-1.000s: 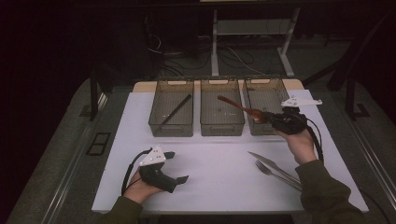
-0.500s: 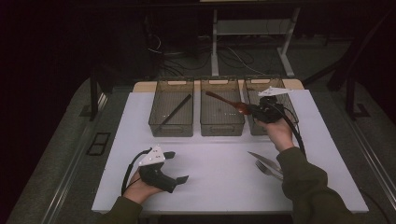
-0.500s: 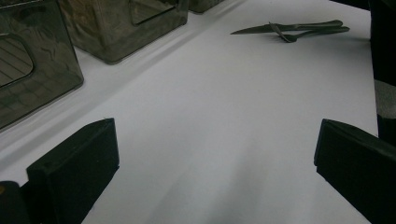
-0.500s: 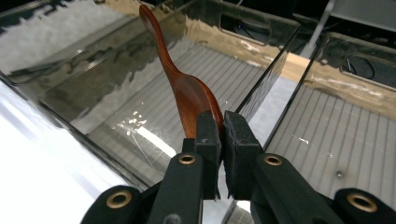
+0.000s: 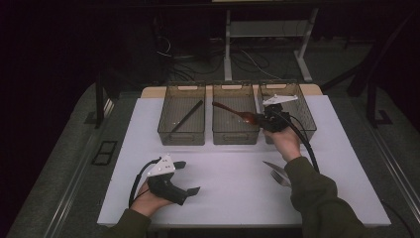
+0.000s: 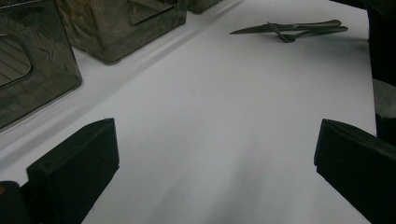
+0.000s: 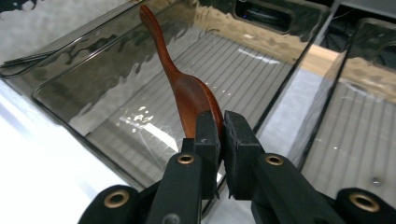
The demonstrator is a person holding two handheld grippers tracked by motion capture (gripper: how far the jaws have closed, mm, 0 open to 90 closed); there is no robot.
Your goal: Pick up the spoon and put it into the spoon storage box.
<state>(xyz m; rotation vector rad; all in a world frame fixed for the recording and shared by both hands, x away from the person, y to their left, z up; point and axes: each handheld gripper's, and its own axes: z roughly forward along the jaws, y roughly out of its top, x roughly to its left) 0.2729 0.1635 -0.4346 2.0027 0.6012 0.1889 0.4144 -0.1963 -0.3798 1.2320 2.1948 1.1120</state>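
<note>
My right tool [image 7: 219,135] is clamped on the bowl end of the wooden spoon [image 7: 184,86], holding it above the middle bin [image 5: 235,119], handle angled up and away. My left tool [image 5: 183,177] rests low on the table [image 5: 223,173], jaws spread wide with nothing between them. Knife [image 6: 280,28] and fork [image 6: 310,32] lie together on the table.

1. Three bins line the table's [image 5: 223,198] far edge: the left bin [image 5: 181,136], the middle bin [image 5: 235,136] and the right bin [image 5: 297,106], with only narrow gaps between their walls.
2. Your right gripper [image 5: 265,119] with the wooden spoon [image 5: 233,110] hangs over the middle bin.
3. A knife [image 5: 273,167] and a fork [image 5: 280,178] lie near the right edge.
4. The table's centre lies bare between your hands.
</note>
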